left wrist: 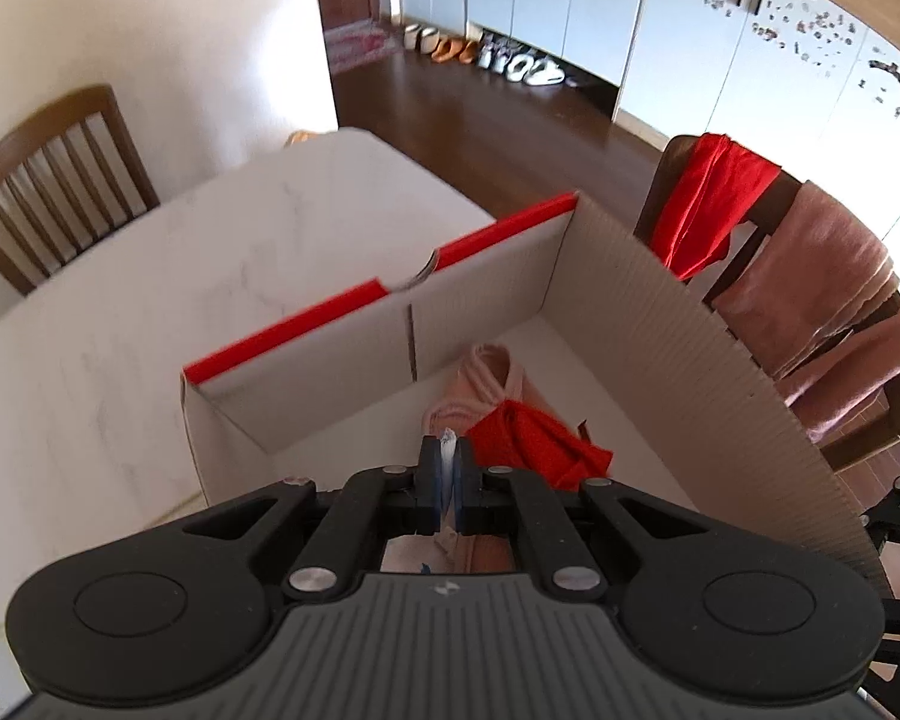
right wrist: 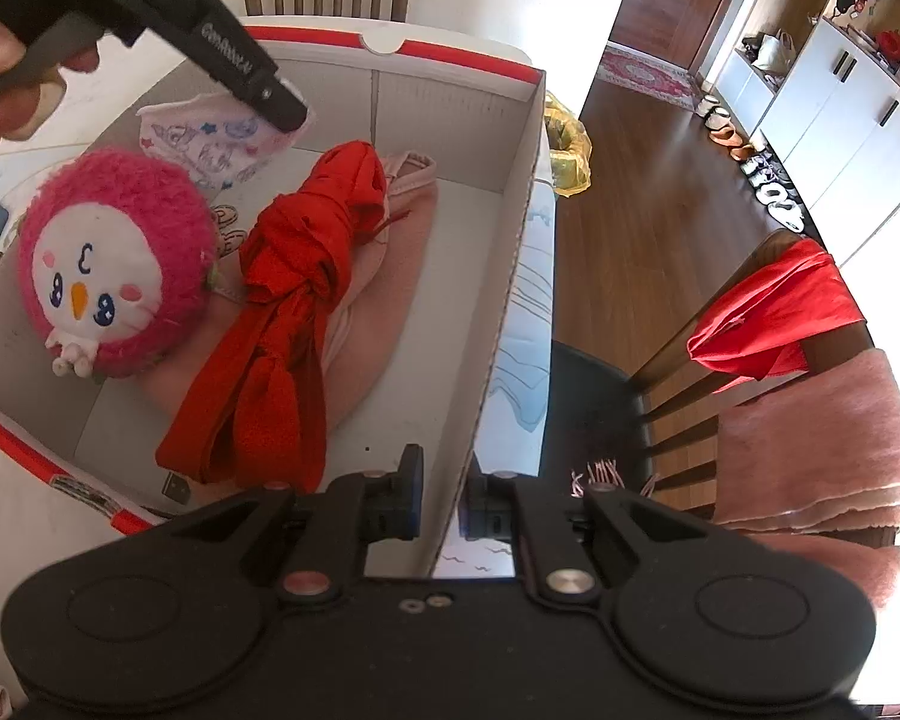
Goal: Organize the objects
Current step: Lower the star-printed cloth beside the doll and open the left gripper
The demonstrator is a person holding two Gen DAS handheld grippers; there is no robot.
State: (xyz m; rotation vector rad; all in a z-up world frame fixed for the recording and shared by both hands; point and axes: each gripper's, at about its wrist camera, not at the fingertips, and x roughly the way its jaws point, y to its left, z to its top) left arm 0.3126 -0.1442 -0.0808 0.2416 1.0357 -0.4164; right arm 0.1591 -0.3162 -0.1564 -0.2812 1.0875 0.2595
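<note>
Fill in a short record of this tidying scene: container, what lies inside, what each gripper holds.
container: open cardboard box on the table
inside: pink plush toy, knotted red cloth lying on a pink garment
left gripper: shut on a printed white cloth, over the box
right gripper: shut on the box's side wall

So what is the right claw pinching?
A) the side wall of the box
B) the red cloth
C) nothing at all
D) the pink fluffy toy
A: in the right wrist view the right claw has one finger inside and one outside the cardboard box, closed on its side wall, while the pink fluffy toy and the red cloth lie loose inside the box.
</note>
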